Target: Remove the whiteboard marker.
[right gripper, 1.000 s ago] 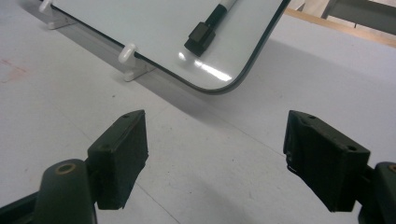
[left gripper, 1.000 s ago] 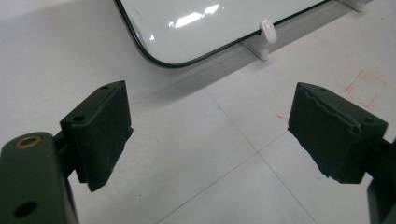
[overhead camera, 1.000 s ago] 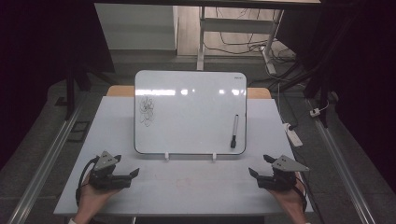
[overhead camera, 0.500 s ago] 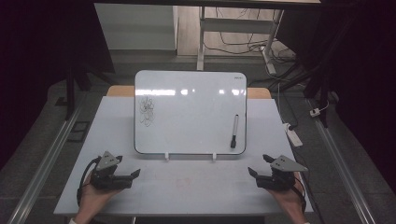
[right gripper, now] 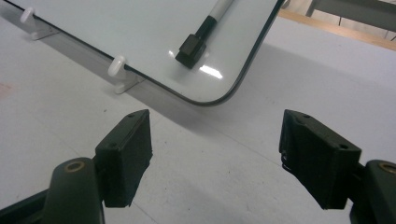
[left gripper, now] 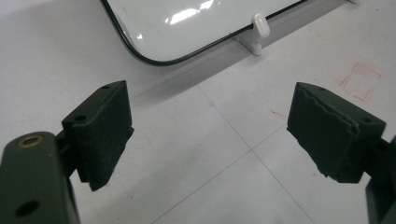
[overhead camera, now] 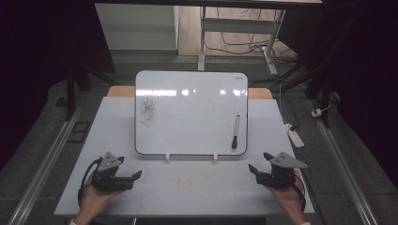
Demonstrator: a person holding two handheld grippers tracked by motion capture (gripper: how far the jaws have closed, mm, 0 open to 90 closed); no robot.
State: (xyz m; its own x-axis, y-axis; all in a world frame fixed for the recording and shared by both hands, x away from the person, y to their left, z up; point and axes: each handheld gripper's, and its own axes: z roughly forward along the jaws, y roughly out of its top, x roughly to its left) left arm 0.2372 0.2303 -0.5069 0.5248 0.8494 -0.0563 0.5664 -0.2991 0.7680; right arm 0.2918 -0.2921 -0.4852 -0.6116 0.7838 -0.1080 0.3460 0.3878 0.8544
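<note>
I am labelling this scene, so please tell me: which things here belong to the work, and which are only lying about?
Belong to the work:
- whiteboard, standing on white pegs, with a small drawing at its left
- marker, lying on the whiteboard's right part
- left tool and right tool, both open, holding nothing

Only lying about:
- power strip on the floor
- cables behind the table

The room around the bench is left dark. Overhead light is mirrored as glare on the whiteboard. Soft shadows are cast beneath its edge.
</note>
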